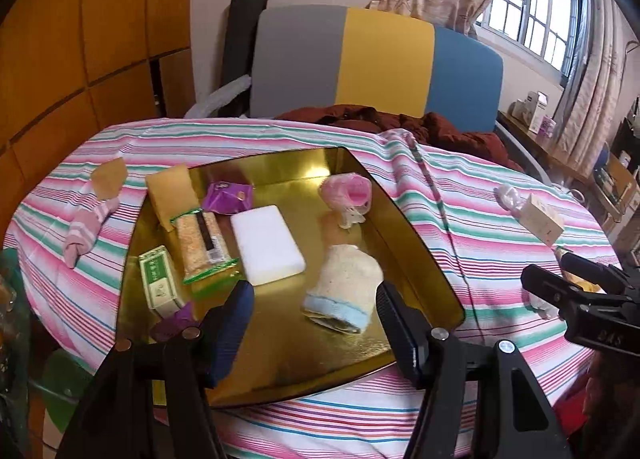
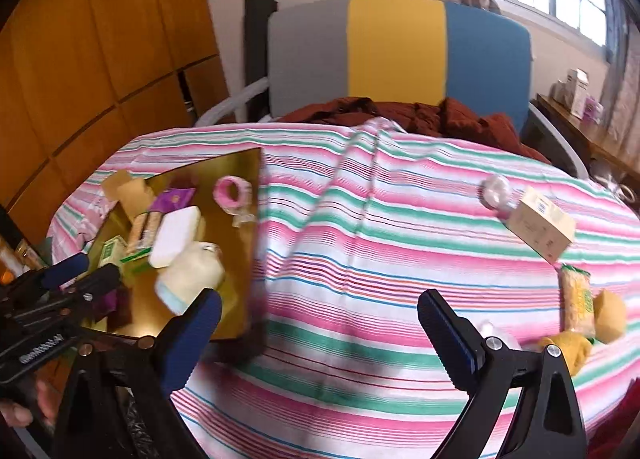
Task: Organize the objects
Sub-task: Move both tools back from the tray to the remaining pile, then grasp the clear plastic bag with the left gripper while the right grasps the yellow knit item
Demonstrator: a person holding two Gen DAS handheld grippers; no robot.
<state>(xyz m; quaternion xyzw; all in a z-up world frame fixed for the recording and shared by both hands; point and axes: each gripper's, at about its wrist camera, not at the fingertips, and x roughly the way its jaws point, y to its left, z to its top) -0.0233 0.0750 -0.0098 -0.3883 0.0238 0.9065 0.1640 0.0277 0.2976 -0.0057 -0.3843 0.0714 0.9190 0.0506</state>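
Gold tray sits toward the worktop's left edge on the pink, green and white striped cloth. Inside lie a white block, a cream sock with a blue cuff, a pink roll, a purple packet, a cracker pack and a green-and-white box; its print is too small to read. Left tongs hang released over the tray. Right tongs gape empty above bare cloth. A beige carton lies near the right edge.
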